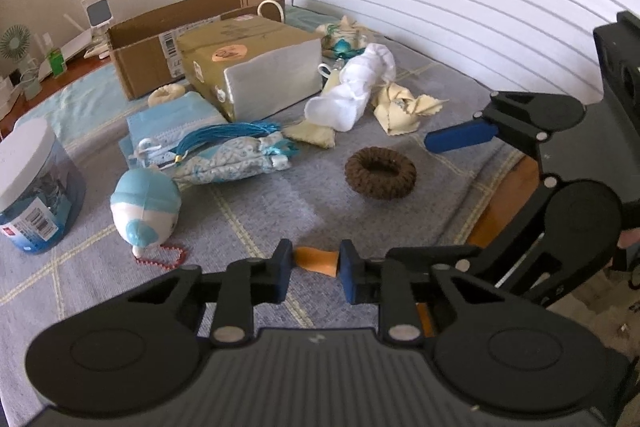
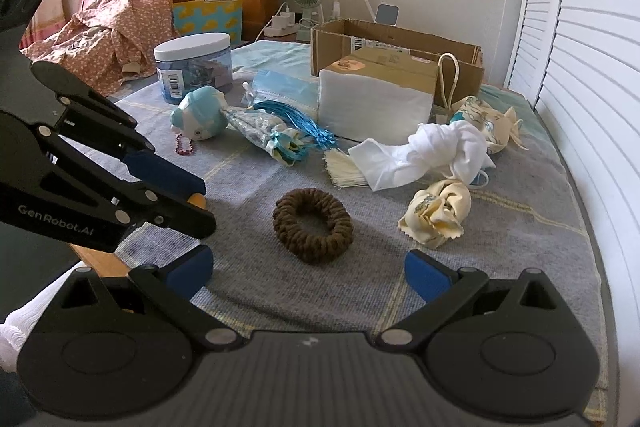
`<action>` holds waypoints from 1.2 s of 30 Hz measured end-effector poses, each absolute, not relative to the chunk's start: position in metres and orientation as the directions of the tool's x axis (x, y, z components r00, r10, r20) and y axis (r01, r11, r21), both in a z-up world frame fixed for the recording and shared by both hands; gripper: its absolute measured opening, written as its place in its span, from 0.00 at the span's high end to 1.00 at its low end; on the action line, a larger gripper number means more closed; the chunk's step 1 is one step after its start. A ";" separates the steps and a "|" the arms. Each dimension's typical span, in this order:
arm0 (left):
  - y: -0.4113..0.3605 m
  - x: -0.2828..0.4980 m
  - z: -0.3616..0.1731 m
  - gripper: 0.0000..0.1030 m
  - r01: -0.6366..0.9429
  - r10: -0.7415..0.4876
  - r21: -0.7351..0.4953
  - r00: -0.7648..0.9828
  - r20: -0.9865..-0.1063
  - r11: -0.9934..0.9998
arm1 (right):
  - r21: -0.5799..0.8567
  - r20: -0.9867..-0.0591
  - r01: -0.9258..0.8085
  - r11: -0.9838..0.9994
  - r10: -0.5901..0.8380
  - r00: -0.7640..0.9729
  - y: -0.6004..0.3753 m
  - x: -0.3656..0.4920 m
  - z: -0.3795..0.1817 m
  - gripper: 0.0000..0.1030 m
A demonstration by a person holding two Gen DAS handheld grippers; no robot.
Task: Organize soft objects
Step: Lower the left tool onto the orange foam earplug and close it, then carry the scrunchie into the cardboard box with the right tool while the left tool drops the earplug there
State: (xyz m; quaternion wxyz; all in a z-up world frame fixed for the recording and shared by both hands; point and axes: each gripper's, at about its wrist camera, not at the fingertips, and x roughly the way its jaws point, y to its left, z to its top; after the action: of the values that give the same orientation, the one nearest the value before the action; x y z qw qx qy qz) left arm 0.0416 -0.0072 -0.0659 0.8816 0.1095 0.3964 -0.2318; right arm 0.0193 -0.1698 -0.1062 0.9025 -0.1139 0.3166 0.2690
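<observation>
Left tool (image 1: 314, 269) is clenched tight on a small orange soft piece (image 1: 316, 259), pads pinching it from both sides, low over the grey blanket (image 1: 280, 203) on the bed. Right tool (image 2: 308, 267) hangs released, jaws spread wide with nothing between them, just short of the brown braided ring (image 2: 313, 230) lying flat on the blanket. Behind, the open cardboard box (image 2: 400, 45) sits against a paper-wrapped package (image 2: 376, 103); what's inside the box, I can't tell. The white-lidded jar (image 2: 194, 67) stands upright.
</observation>
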 end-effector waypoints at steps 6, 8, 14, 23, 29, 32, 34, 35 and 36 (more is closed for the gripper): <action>0.006 0.043 -0.065 0.77 0.479 -0.322 -0.007 0.580 -0.749 0.878 | -0.055 -0.638 -0.572 0.819 0.412 0.651 -0.162 0.021 -0.103 0.11; 0.011 0.043 -0.064 0.77 0.474 -0.324 -0.012 0.583 -0.745 0.880 | -0.056 -0.640 -0.577 0.815 0.415 0.647 -0.158 0.024 -0.101 0.17; 0.020 0.045 -0.062 0.77 0.475 -0.332 -0.021 0.582 -0.743 0.880 | -0.055 -0.643 -0.556 0.829 0.397 0.655 -0.150 0.036 -0.098 0.44; 0.023 0.049 -0.055 0.77 0.499 -0.342 -0.020 0.564 -0.752 0.866 | -0.102 -0.648 -0.529 0.843 0.347 0.678 -0.143 0.037 -0.089 0.56; 0.025 0.057 -0.037 0.77 0.515 -0.353 -0.022 0.557 -0.752 0.857 | -0.092 -0.640 -0.539 0.837 0.365 0.676 -0.145 0.038 -0.071 0.56; 0.027 0.069 -0.023 0.77 0.513 -0.352 -0.009 0.575 -0.738 0.858 | -0.092 -0.625 -0.532 0.842 0.367 0.689 -0.146 0.045 -0.057 0.56; 0.028 0.081 -0.012 0.77 0.509 -0.352 -0.003 0.591 -0.726 0.861 | -0.081 -0.615 -0.527 0.846 0.373 0.694 -0.146 0.053 -0.046 0.56; 0.029 0.087 -0.008 0.77 0.508 -0.353 0.001 0.599 -0.719 0.861 | -0.080 -0.609 -0.525 0.847 0.376 0.699 -0.146 0.057 -0.041 0.56; 0.030 0.095 -0.002 0.77 0.506 -0.353 0.005 0.609 -0.711 0.862 | -0.083 -0.602 -0.524 0.848 0.377 0.704 -0.146 0.062 -0.036 0.56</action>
State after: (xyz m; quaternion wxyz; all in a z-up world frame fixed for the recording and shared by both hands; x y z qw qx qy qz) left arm 0.0951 0.0298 -0.0024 0.8909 0.1031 0.3709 -0.2411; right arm 0.0616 -0.1461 -0.0365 0.9146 -0.1248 0.2954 0.2463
